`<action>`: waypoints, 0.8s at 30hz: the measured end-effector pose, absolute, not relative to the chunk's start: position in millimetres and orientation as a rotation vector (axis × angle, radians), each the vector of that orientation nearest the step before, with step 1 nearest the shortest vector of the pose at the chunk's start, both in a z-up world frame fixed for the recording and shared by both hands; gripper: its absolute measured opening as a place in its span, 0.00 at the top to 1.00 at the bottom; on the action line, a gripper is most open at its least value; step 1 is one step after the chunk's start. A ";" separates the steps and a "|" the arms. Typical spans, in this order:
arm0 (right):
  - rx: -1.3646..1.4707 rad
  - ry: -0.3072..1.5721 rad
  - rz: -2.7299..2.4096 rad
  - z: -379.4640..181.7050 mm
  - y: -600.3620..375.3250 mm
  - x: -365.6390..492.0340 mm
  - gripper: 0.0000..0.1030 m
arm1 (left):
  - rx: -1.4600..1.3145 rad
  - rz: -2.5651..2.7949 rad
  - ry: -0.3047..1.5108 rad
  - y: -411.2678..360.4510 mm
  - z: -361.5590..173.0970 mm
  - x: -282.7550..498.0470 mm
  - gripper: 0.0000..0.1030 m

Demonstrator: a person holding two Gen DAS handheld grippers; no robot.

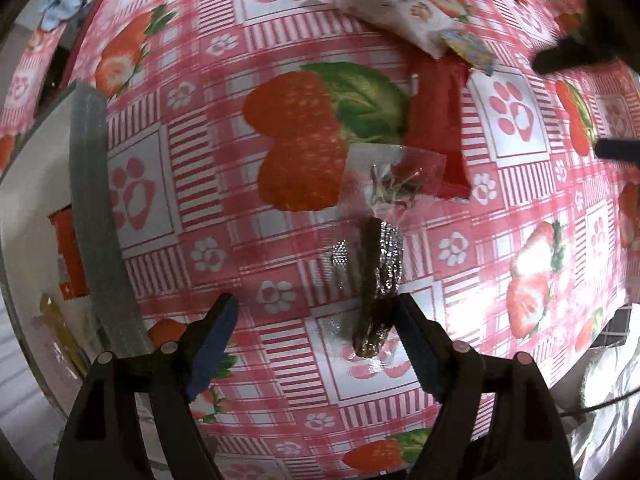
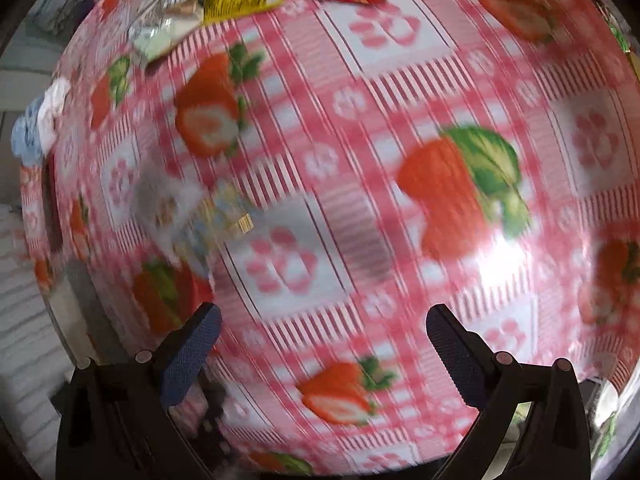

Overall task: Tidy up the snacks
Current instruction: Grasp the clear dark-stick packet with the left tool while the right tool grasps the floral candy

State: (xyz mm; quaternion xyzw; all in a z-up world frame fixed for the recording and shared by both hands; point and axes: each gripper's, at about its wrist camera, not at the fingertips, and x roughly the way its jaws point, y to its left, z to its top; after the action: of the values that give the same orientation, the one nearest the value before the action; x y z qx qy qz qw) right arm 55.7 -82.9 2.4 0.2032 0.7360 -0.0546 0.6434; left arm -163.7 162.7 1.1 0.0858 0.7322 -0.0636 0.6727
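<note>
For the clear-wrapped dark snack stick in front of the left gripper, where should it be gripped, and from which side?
Grip the dark snack stick across its narrow middle, coming down from above. It lies flat on the tablecloth, pointing away from the left gripper, so the open jaws already straddle its width. The loose clear wrapper end would probably slip.

Tablecloth (image 1: 280,60) — pink checks, red strawberries

Left wrist: looks down and forward past its fingers (image 1: 218,332), close over the strawberry-print counter (image 1: 200,168).
Right wrist: same low angle, blurred.
Shared: the counter; both show the white packet (image 1: 394,10).
</note>
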 end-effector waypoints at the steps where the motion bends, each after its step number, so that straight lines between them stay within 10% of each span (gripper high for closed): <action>1: 0.470 1.669 -0.134 0.6 -84.1 64.0 0.00 | 0.191 -0.139 1.650 168.1 1.2 -163.0 0.16; 24: 0.321 1.681 -0.201 -13.8 -197.9 36.5 0.00 | 0.185 -0.115 1.660 162.6 -18.9 -129.0 0.06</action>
State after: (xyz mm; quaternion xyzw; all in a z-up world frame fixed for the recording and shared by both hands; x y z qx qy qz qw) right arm 36.5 -197.9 -13.8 0.1415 0.7405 -0.0884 0.6511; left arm -129.0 162.6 -18.9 0.0823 0.7364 -0.0509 0.6696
